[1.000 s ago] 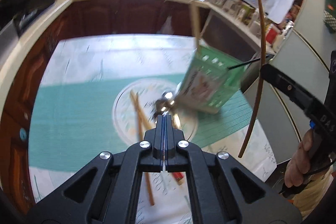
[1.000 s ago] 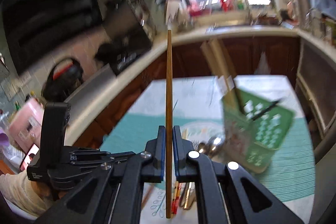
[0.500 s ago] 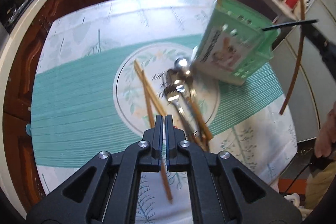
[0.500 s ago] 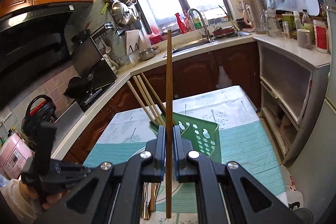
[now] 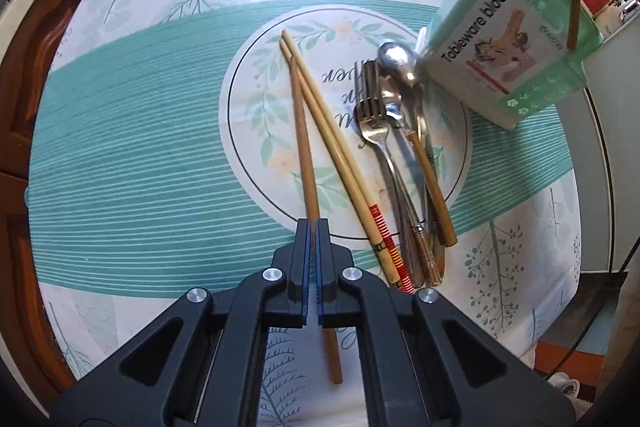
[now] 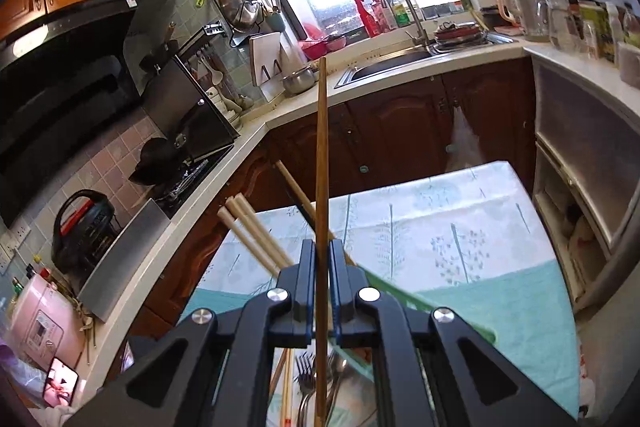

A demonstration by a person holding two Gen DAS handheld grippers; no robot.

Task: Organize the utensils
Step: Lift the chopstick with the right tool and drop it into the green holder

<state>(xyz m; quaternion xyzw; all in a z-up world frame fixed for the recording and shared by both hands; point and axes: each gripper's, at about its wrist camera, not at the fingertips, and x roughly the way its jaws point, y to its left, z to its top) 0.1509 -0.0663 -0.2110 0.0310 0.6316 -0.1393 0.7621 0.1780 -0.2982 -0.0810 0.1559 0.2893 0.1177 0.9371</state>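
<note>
right gripper (image 6: 321, 259) clamps an upright chopstick (image 6: 321, 163); closed, empty left gripper (image 5: 312, 233) hovers over a table chopstick (image 5: 303, 131).

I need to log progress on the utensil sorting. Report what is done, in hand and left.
Done: several pale wooden chopsticks stand in the green plastic utensil holder. In hand: the right gripper is shut on a brown wooden chopstick; the left gripper is shut and empty. Left: two chopsticks, a metal fork and metal spoon on the tablecloth.
</note>
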